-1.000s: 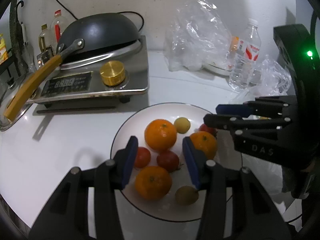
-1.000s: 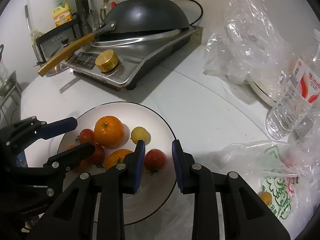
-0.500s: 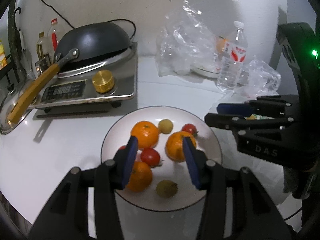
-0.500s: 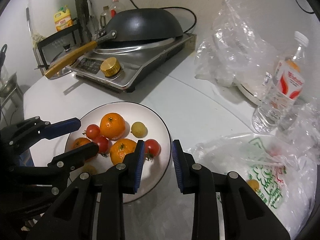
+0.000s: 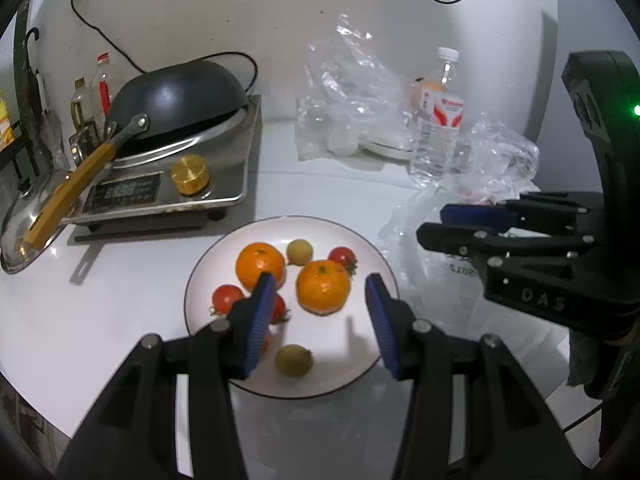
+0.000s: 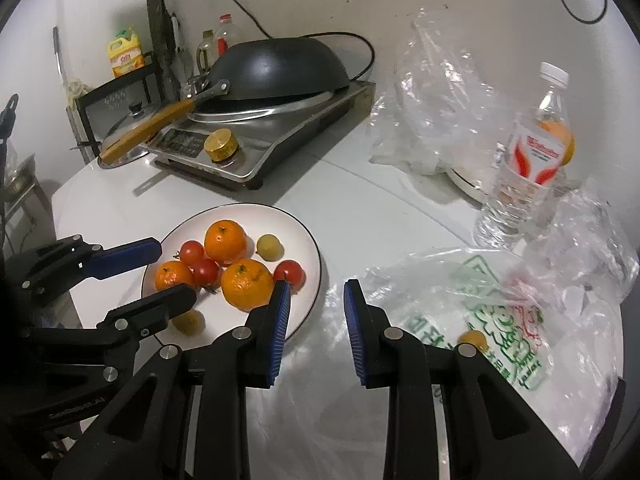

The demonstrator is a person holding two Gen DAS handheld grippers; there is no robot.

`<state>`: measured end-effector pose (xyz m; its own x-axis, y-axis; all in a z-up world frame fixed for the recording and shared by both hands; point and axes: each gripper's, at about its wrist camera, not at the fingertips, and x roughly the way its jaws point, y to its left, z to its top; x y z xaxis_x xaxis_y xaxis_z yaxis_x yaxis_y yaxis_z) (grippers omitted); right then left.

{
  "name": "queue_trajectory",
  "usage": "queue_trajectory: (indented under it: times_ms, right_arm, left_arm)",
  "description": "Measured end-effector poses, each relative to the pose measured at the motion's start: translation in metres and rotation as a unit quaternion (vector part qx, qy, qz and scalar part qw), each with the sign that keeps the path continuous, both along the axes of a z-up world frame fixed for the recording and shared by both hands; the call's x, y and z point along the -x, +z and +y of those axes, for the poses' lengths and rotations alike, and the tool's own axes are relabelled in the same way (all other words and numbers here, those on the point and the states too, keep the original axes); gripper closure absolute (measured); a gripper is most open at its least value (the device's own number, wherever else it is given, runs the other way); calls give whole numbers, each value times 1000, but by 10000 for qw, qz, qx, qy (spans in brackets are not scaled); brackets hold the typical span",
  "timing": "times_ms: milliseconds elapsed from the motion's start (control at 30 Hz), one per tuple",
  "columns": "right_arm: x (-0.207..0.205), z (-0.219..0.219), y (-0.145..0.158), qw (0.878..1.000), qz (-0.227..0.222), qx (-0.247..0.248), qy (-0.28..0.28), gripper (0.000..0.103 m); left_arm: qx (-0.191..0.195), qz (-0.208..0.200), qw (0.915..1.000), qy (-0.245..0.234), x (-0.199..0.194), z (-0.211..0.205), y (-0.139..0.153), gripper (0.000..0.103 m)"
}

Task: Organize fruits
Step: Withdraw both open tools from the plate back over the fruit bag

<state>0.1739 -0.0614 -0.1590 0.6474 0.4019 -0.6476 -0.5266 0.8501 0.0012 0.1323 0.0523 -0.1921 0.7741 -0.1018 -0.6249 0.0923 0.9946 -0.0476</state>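
A white plate (image 5: 332, 340) (image 6: 296, 232) holds three oranges, one of them (image 5: 323, 287) (image 6: 247, 284) near the middle, with three red tomatoes (image 6: 205, 271) and two small yellow-green fruits (image 5: 294, 359) around them. My left gripper (image 5: 319, 280) (image 6: 174, 270) hovers open above the plate's near side with nothing between its fingers. My right gripper (image 6: 317, 286) (image 5: 432, 223) hangs over the plate's right rim, shut to a narrow gap and empty. To the right lies a printed plastic bag (image 6: 500, 320) with a small orange fruit (image 6: 474, 338) inside.
An induction cooker with a black wok (image 5: 180, 120) (image 6: 276, 68) stands behind the plate. A water bottle (image 5: 438, 120) (image 6: 528, 160) and crumpled clear bags (image 5: 348, 100) fill the back right. A pot lid (image 6: 124, 128) and oil bottles sit at the far left.
Both grippers have drawn back and risen from the plate, which now looks smaller and farther off. The finger gaps are the same and the fruits have not moved.
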Motion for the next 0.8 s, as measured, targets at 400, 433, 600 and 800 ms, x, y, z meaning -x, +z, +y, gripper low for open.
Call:
queue_trajectory:
  times_ms: [400,433,600,800]
  right_arm:
    - [13,-43,4,9996,-88,-180,-177,74]
    - [13,-45,4,9996,-93,-196,-186,74]
    - [15,-66,3,9992,-107,-296,-260,74]
    - [16,-98,0,9983,-108,-400,-402,73]
  left_arm:
    - [-174,2,9996,-210,6,-41,6,55]
    - [-192,6,9996,-228,6,-45,7,55]
    - [-271,34,9991,-325,5,-65,7,55]
    - [-412,116,9981,-443,0,-89,6,55]
